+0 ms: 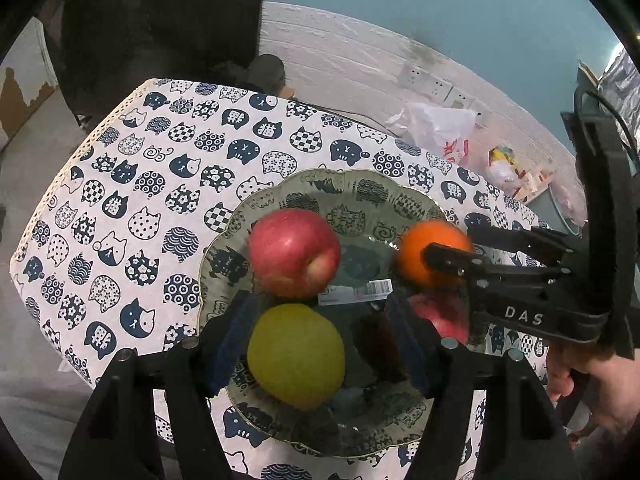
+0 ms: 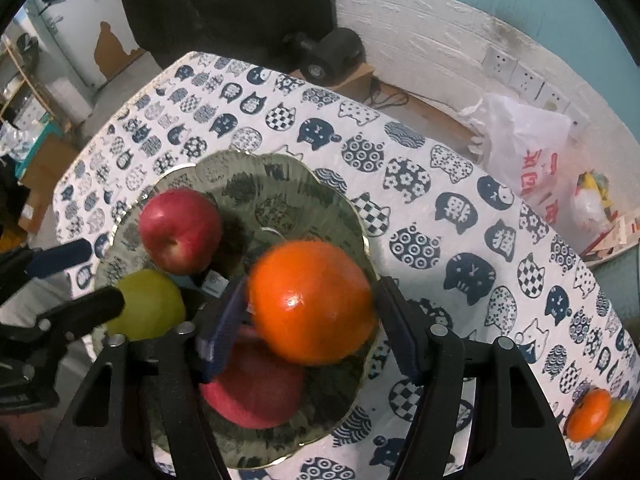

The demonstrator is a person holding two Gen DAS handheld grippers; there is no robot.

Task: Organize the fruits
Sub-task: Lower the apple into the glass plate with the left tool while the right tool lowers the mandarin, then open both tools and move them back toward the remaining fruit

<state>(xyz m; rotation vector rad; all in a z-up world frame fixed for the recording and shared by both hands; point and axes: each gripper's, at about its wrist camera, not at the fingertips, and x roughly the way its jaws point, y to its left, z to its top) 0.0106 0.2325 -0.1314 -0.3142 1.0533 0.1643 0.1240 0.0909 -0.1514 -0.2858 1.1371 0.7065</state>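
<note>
Right at the right gripper (image 2: 312,316), an orange fruit (image 2: 314,302) sits pinched between the blue pads, just over the glass bowl (image 2: 256,172). It looks round, smooth and a bit slippery, so holding its fat middle seems best. The left gripper (image 1: 320,336) hangs with jaws spread over a green apple (image 1: 296,354), not squeezing it. Two red apples (image 2: 180,230) fill the bowl too, so room is tight. More fruit (image 2: 590,416) waits near the tablecloth (image 2: 460,208) edge.

Orange (image 2: 314,300) above glass bowl (image 2: 224,168) of two red apples (image 2: 180,230) and green apple (image 2: 150,304).
</note>
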